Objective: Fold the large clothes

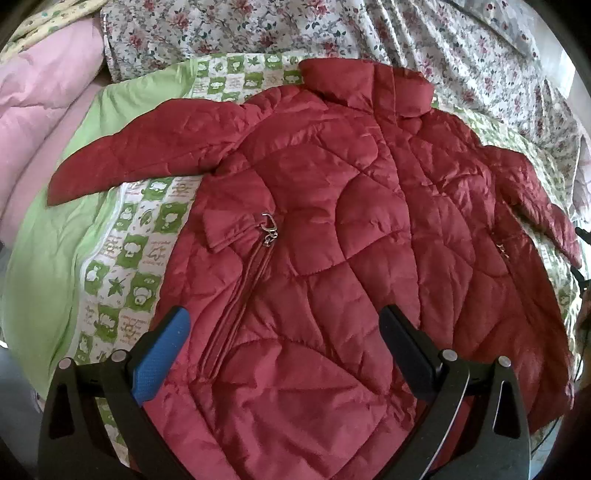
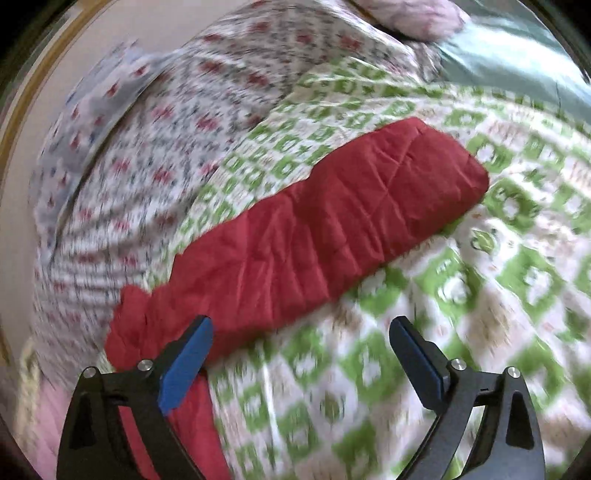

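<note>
A red quilted jacket (image 1: 332, 229) lies spread flat, front up, on a green-and-white patterned quilt (image 1: 125, 251), collar at the far end and both sleeves stretched out sideways. My left gripper (image 1: 284, 325) is open and empty, hovering over the jacket's lower front by a zip pocket (image 1: 247, 291). In the blurred right wrist view, one red sleeve (image 2: 314, 229) lies across the quilt (image 2: 461, 295). My right gripper (image 2: 301, 336) is open and empty just before the sleeve, its left finger (image 2: 184, 365) over the red fabric near the armpit.
A floral sheet (image 1: 295, 29) covers the bed beyond the quilt. A pink duvet (image 1: 40, 99) is bunched at the left. In the right wrist view the floral sheet (image 2: 155, 140) lies at the left, a wooden bed edge (image 2: 22, 122) beyond it.
</note>
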